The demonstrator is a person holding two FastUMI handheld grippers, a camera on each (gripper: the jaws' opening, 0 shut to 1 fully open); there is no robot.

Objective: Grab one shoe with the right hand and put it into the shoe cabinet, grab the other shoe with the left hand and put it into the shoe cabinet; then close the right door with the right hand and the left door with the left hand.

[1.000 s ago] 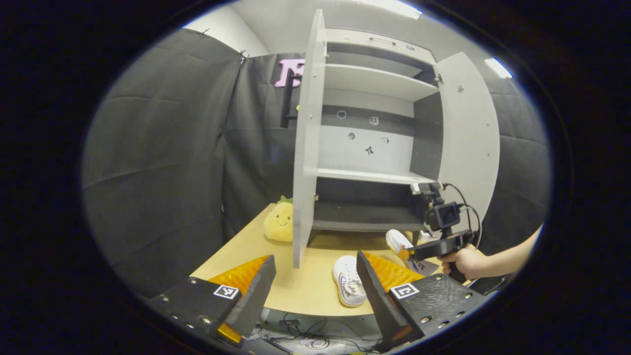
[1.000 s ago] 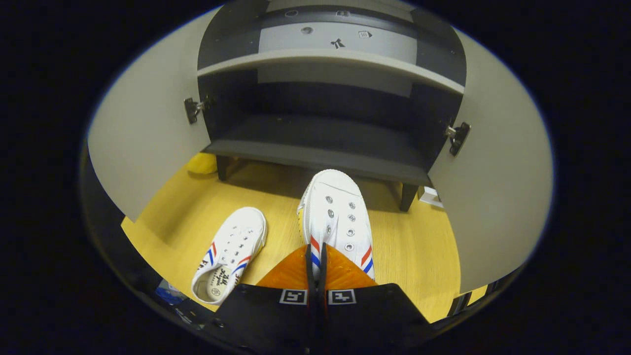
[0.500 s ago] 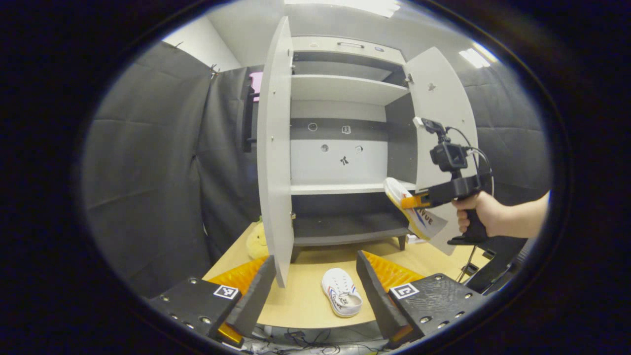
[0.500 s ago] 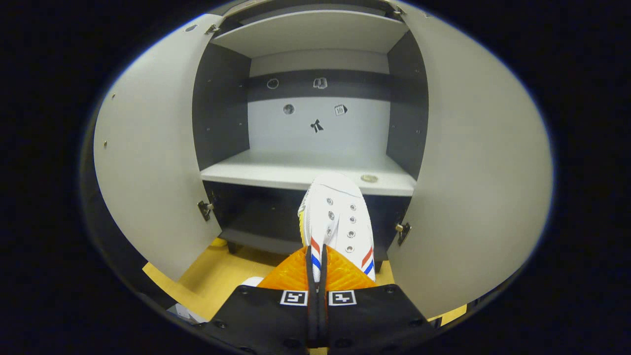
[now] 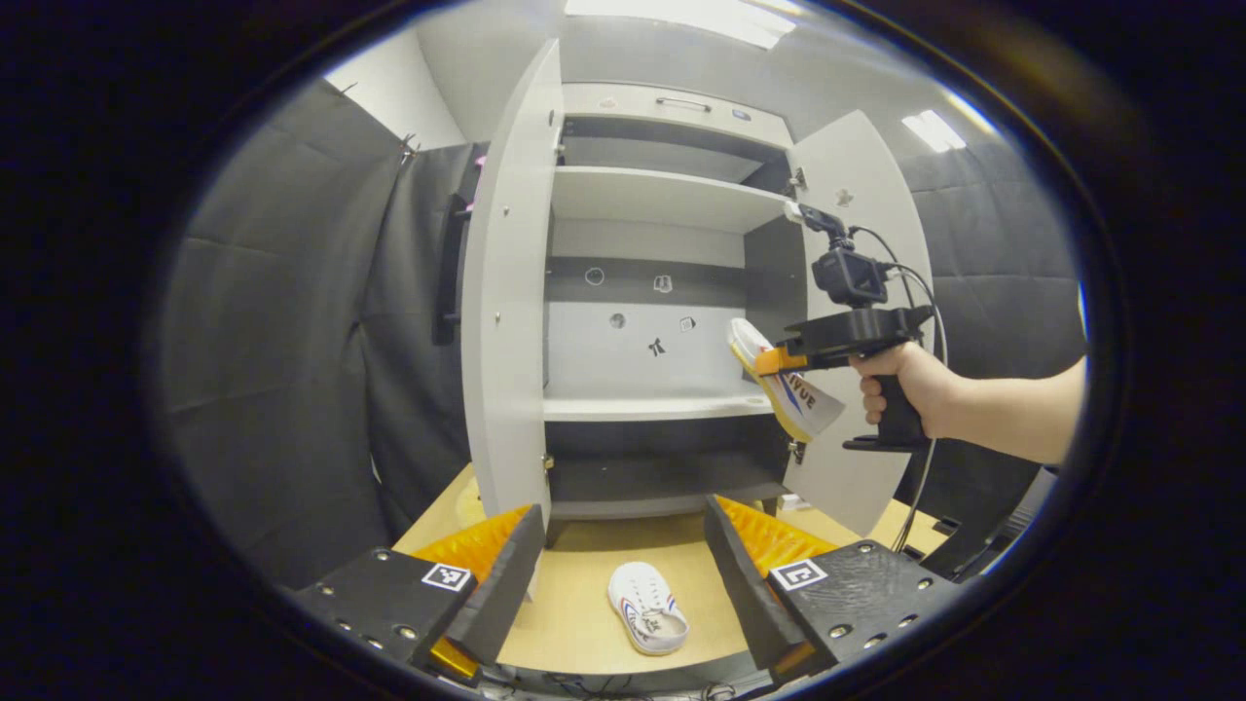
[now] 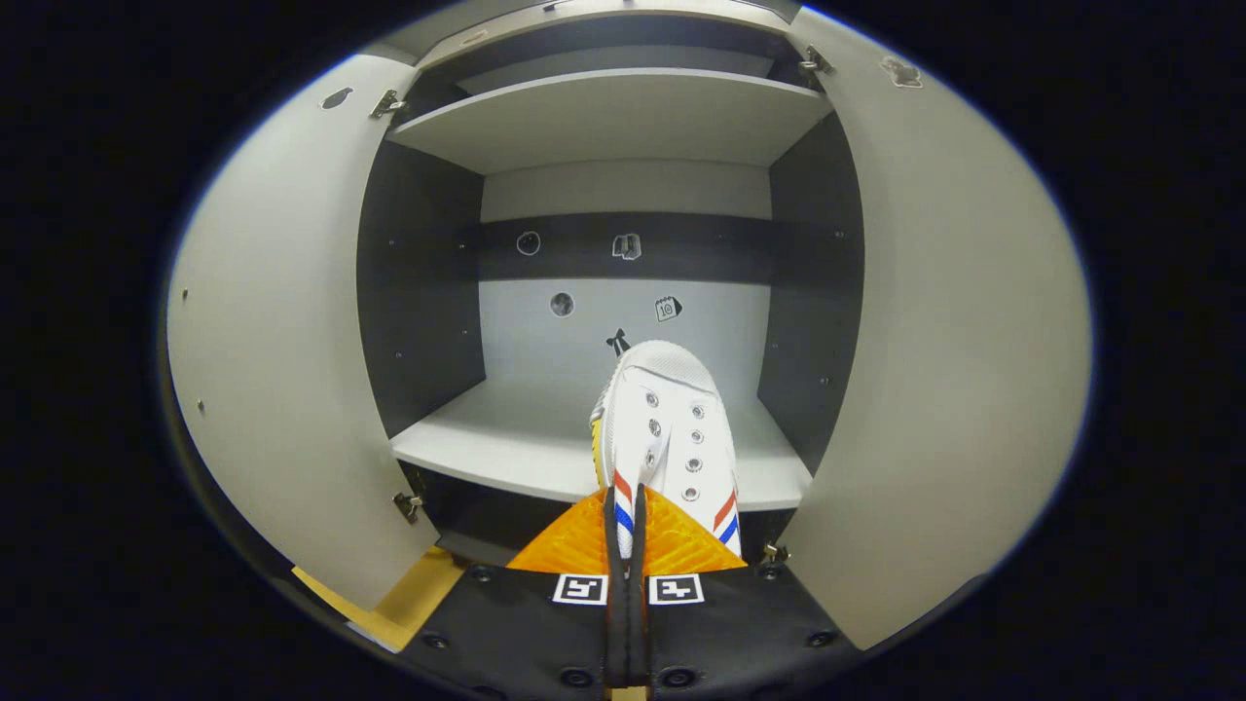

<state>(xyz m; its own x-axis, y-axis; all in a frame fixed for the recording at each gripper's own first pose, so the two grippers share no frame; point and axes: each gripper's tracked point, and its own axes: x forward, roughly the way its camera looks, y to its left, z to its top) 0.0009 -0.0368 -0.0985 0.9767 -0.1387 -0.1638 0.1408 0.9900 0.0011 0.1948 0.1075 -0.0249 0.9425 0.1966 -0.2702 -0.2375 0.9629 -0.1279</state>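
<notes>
Hanging toe-forward from the right gripper (image 6: pixel 623 531), a white shoe (image 6: pixel 662 428) with red and blue side stripes juts straight ahead of the jaws, its toe raised over the front part of the pale middle shelf (image 6: pixel 506 438) of the shoe cabinet (image 6: pixel 623 185). The jaws are pressed nearly together, with only a thin fold of the shoe's heel end caught between them. To either side of the held shoe stand the two pale cabinet doors, the left door (image 6: pixel 282 331) and the right door (image 6: pixel 934 350), both swung wide open, so the path ahead of the jaws into the shelf is unobstructed; small stickers mark the back panel beyond the toe. Below the shelf lies a darker lower compartment, and a corner of the wooden table (image 6: pixel 409 599) shows down to the left. In the left gripper view, the same shoe (image 5: pixel 779 375) is seen from the side, tilted toe-up at the cabinet's opening, held by the other gripper (image 5: pixel 779 362) in a person's hand (image 5: pixel 900 385). The left gripper (image 5: pixel 623 560) has its jaws spread wide and grips nothing. Between and just beyond its fingers, the second white shoe (image 5: pixel 647 608) lies on the table (image 5: pixel 574 613), in front of the cabinet. The edge of the open left door (image 5: pixel 506 292) stands ahead of the left-hand finger, between it and the cabinet's interior.
</notes>
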